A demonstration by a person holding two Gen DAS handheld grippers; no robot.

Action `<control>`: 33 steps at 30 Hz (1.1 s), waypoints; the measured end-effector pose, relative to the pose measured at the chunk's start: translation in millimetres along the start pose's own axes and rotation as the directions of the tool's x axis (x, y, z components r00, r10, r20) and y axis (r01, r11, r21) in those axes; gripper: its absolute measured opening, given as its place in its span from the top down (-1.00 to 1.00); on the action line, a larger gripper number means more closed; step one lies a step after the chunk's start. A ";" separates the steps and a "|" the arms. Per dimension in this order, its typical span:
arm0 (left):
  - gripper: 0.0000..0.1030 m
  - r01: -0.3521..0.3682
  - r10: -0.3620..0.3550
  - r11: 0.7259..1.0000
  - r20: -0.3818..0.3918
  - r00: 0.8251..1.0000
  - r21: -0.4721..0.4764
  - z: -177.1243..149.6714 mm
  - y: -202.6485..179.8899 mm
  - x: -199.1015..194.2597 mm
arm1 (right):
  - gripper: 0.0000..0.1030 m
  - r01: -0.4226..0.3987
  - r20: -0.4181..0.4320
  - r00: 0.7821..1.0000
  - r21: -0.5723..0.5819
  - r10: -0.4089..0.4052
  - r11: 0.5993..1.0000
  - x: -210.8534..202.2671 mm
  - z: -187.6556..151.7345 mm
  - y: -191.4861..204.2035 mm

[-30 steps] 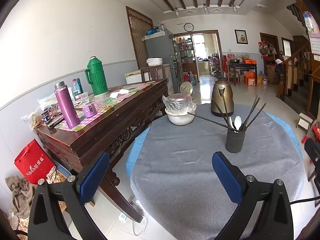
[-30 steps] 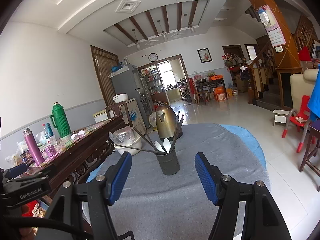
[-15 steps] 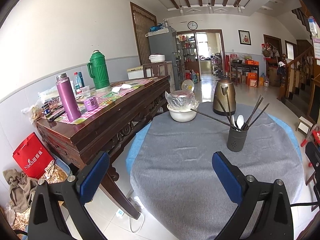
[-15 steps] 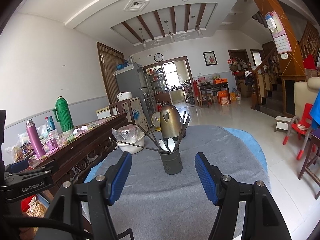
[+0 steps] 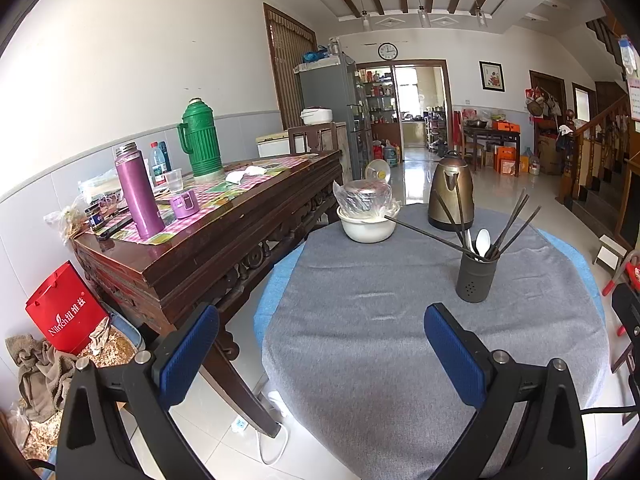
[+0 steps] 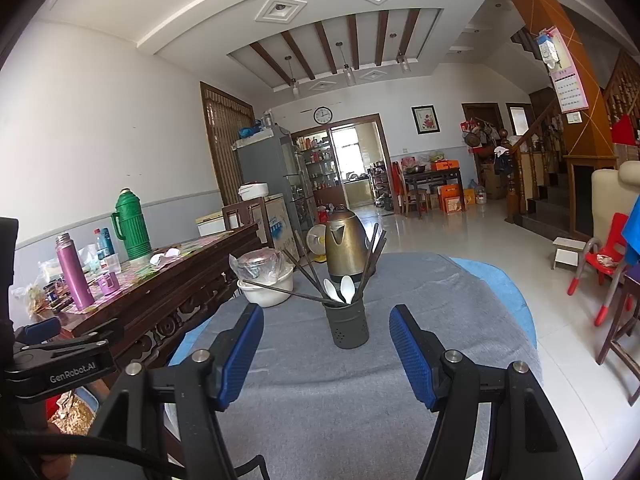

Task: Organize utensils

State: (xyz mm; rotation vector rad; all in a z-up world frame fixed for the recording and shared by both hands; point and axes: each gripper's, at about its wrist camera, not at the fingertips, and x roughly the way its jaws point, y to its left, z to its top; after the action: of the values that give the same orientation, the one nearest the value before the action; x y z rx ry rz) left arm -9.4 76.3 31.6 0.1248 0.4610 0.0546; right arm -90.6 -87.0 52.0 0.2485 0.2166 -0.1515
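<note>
The task looks barely begun, or nearly done; which, the views alone cannot settle. All visible utensils already stand in the holder [image 6: 347, 326]: dark chopsticks [image 6: 304, 270] splay out at many angles, one lying almost level toward 9 o'clock, and two white spoons [image 6: 347, 289] sit bowl-up among them. Nothing lies loose on the cloth [image 6: 360, 392]. What may be left is gathering the splayed sticks upright or sorting them from the spoons.

The right gripper [image 6: 326, 354] hangs released, its blue pads wide apart and empty, with the holder at 12 o'clock just beyond them. The left gripper [image 5: 320, 354] is likewise spread and holds nothing; from it the holder [image 5: 477, 278] stands at 1 o'clock, well apart.

The round table wears a grey cloth over a blue one. A brass kettle [image 6: 346, 242] stands behind the holder, a white bowl [image 6: 266, 290] with a bagged lid at 11 o'clock. A wooden sideboard [image 5: 208, 240] at 10 o'clock carries a green thermos [image 5: 201, 138] and purple flask [image 5: 138, 192]. Beyond: tiled floor, fridge, wall clock, stairs at 2 o'clock.
</note>
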 end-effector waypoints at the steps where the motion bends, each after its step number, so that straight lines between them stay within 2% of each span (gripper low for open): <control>1: -0.98 0.001 -0.001 1.000 0.000 1.000 -0.001 -0.2 0.2 0.0 | -0.34 0.000 0.000 1.000 0.000 0.000 1.000 0.1 -0.1 0.1; 33: -0.98 0.010 -0.010 1.000 -0.007 1.000 -0.009 -7.5 0.8 1.5 | -0.34 -0.012 -0.003 1.000 -0.025 0.012 1.000 -3.3 -0.3 -1.5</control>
State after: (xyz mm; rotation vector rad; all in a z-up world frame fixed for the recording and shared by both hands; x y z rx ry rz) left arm -11.4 78.0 24.4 0.1133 0.4682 0.0477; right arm -94.1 -88.0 52.1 0.2255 0.2192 -0.1365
